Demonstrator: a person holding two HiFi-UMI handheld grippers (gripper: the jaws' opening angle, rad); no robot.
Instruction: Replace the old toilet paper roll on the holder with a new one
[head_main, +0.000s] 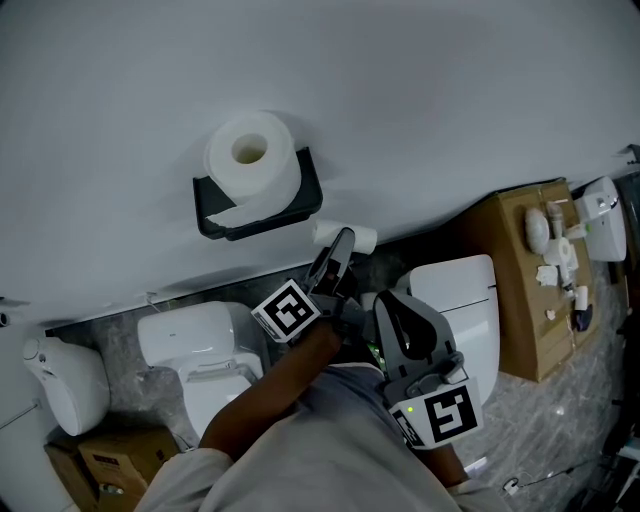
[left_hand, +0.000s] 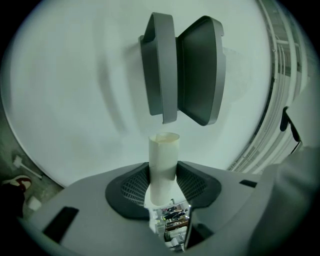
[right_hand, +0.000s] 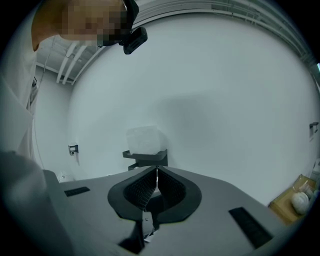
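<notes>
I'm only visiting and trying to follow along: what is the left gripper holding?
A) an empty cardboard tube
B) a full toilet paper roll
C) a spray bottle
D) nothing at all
A: the left gripper is closed on a bare cardboard tube with no paper on it. The full toilet paper roll sits on top of the wall holder.

New roll (head_main: 252, 158): full, white, standing on end on top of the holder, core hole visible, loose tail draped at the front. Holder (head_main: 258, 208): dark, wall-mounted. Old roll (head_main: 345, 236): a bare pale cardboard tube, clamped in the left gripper (head_main: 338, 255) jaws, just beside the holder's lower right corner.
</notes>
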